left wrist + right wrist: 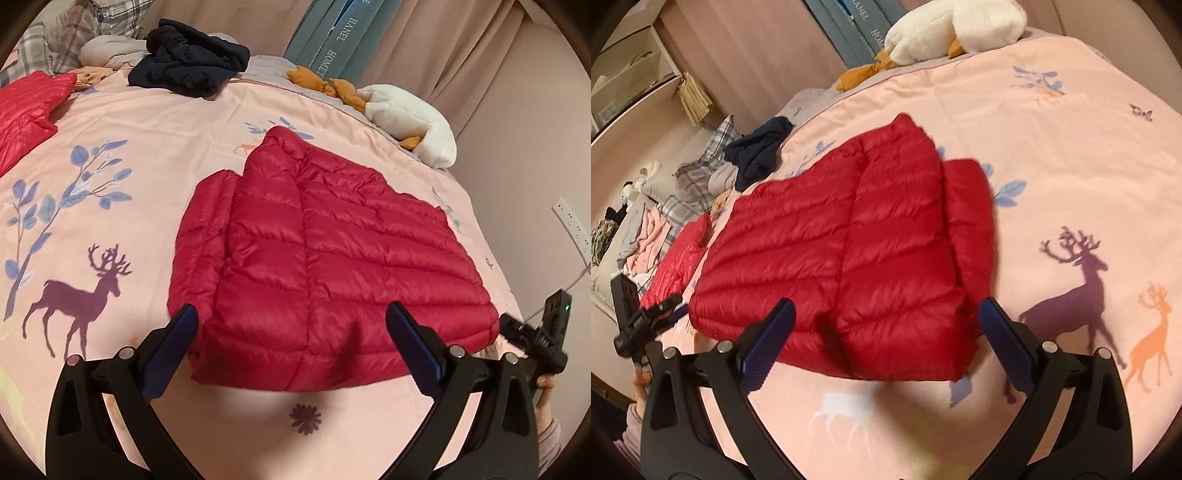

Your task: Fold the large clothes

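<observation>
Covering the bed (122,122), the deer-print duvet carries a folded red down jacket (325,243) at twelve o'clock from both grippers, long axis running away, its near hem between the spread, empty fingers of left gripper (291,323) and right gripper (886,317), equally near.

bare bedspread (110,155) around red jacket (314,258), navy clothes (188,62) far side

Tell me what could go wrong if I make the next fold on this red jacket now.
Both grippers, left and right, are open and hold nothing. The red puffer jacket looks slick and puffy, so a fold may spring open. Its tucked sleeve could slide out when lifted.
</observation>
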### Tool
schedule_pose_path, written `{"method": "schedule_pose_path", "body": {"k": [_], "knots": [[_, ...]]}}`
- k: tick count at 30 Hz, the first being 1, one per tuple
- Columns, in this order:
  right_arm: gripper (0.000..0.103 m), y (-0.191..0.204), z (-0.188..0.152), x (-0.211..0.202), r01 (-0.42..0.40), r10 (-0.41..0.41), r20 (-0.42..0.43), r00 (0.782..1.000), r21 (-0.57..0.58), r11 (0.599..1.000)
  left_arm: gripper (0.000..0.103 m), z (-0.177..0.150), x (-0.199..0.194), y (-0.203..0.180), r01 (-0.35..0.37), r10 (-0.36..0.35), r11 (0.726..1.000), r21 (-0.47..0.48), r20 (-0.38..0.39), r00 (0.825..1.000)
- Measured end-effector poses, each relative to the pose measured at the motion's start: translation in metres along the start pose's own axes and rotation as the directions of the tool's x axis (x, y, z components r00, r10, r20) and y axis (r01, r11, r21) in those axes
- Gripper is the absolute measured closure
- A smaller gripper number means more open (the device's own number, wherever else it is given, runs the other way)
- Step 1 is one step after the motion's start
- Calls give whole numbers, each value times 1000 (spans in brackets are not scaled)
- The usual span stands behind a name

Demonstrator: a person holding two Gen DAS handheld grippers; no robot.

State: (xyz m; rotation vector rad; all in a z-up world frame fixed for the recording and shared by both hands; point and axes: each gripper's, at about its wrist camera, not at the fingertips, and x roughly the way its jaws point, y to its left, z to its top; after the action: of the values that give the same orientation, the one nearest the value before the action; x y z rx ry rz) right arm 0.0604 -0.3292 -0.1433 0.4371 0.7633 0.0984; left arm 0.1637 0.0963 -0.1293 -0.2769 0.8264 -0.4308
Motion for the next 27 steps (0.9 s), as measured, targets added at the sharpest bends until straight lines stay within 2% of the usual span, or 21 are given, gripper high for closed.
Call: {"method": "schedule_pose_path", "body": {"k": [4, 8, 11, 13, 16, 20, 22, 26, 27], "knots": [[11, 8, 2, 3, 15, -15, 3, 1000, -35, 999, 2, 7, 14, 1, -4, 4, 1000, -7, -23, 1000], [22, 10, 7, 0, -2, 3, 30, 1000, -27, 1000, 10, 10, 25, 3, -5, 4, 1000, -14, -60, 998], [28, 8, 7, 4, -3, 4, 17, 1000, -40, 999, 13, 8, 28, -3, -1, 1, 1000, -1, -77, 997], [28, 5, 8, 7, -13, 13, 10, 1000, -35, 999, 18, 8, 28, -7, 1, 0, 1000, 10, -92, 996], [20, 5, 10, 9, -40, 40, 3, 999, -22, 999, 23, 8, 30, -6, -9, 11, 1000, 14, -113, 994], [21, 10, 9, 20, -2, 1, -16, 1000, -43, 999, 32, 7, 33, -5, -19, 21, 1000, 18, -133, 991], [27, 12, 10, 22, 17, -18, -18, 1000, -47, 999, 38, 6, 34, -4, -20, 22, 1000, 11, -139, 990], [50, 9, 10, 22, 58, -59, -13, 998, -48, 997, 53, 5, 32, 1, -33, 33, 999, 2, -138, 990], [52, 8, 9, 21, 58, -58, -12, 998, -46, 997, 54, 4, 32, 1, -33, 33, 999, 0, -137, 990]]}}
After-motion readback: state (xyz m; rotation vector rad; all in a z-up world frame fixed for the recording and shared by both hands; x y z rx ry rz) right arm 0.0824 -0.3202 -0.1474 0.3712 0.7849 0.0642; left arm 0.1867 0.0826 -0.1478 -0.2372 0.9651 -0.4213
